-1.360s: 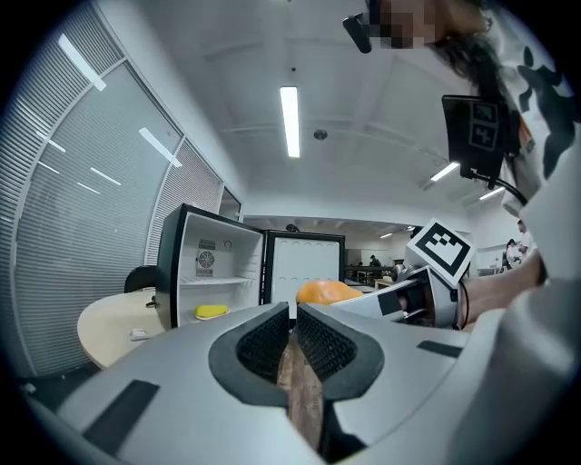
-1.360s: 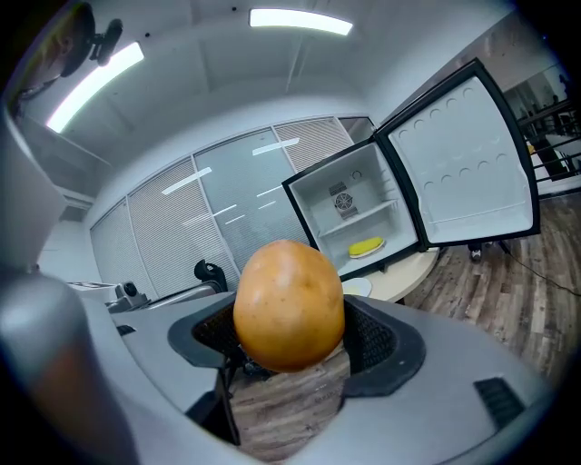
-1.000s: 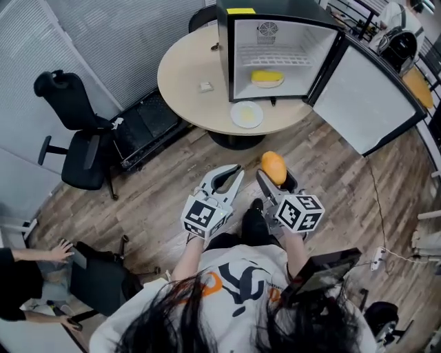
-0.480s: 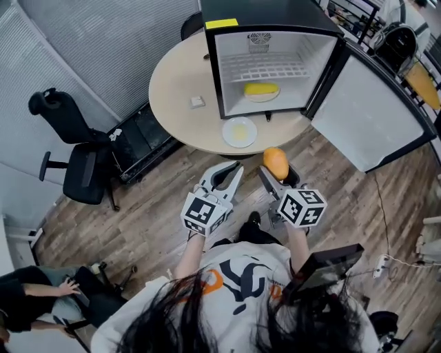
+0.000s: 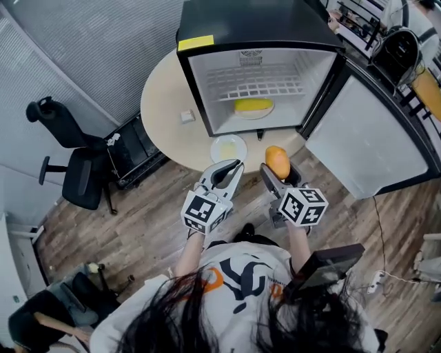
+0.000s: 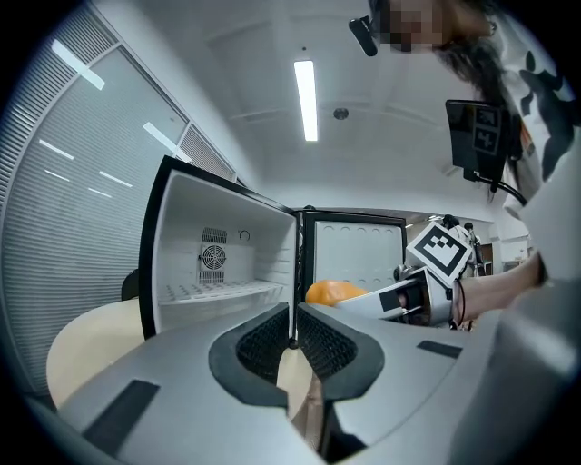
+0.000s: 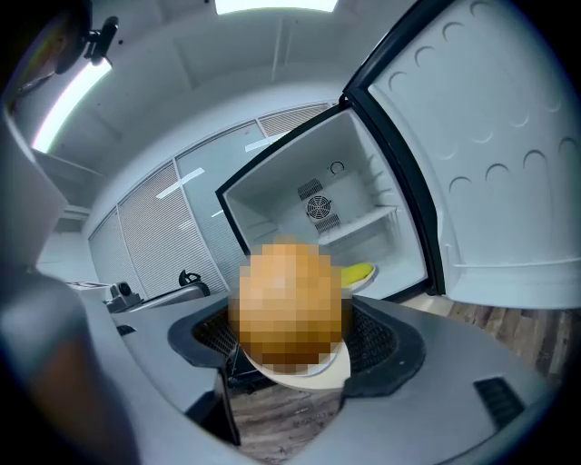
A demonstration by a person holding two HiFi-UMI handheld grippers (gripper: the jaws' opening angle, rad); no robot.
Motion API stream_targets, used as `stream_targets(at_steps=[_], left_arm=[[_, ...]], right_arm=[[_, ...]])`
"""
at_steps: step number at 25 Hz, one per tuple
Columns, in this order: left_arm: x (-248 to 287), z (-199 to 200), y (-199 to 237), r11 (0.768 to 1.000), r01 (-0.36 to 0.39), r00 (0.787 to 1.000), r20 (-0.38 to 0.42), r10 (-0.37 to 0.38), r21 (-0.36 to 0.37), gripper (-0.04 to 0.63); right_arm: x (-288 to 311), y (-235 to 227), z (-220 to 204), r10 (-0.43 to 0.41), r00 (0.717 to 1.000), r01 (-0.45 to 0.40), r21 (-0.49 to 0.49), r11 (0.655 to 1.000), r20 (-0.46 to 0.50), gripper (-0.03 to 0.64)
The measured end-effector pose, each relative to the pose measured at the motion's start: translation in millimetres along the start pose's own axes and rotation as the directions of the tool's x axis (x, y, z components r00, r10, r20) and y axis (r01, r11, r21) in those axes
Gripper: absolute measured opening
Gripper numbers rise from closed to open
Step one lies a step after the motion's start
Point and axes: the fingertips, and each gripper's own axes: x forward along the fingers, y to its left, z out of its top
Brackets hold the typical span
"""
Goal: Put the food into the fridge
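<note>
A small black fridge (image 5: 255, 21) stands open on a round table (image 5: 162, 103), its door (image 5: 365, 138) swung out to the right. On its floor a yellow food (image 5: 253, 106) lies on a plate. An empty white plate (image 5: 228, 148) sits on the table in front of it. My right gripper (image 5: 277, 169) is shut on an orange rounded food (image 5: 277, 161), held just off the table's near edge; the right gripper view shows this orange food (image 7: 290, 309) before the fridge (image 7: 336, 209) and the yellow food (image 7: 359, 272). My left gripper (image 5: 233, 167) is shut and holds nothing.
A small white thing (image 5: 187, 116) lies on the table left of the fridge. A black office chair (image 5: 69, 158) and a black case (image 5: 138, 141) stand at the left on the wood floor. A person crouches at the bottom left (image 5: 41, 324). A dark appliance (image 5: 396, 48) stands at the far right.
The fridge and table have come closer and now lie just ahead of both grippers. The right gripper still holds the orange food; the left stays shut.
</note>
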Motion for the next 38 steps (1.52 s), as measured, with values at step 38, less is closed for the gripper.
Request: stream_targets(at_steps=[38], left_arm=[[105,6,92,0.991,0.134,0.991,-0.032,-0.133,0.016,0.023]], right_arm=[[124,-65,111,-0.094,0.993,0.099,-0.068,0.993,0.067,0.344]])
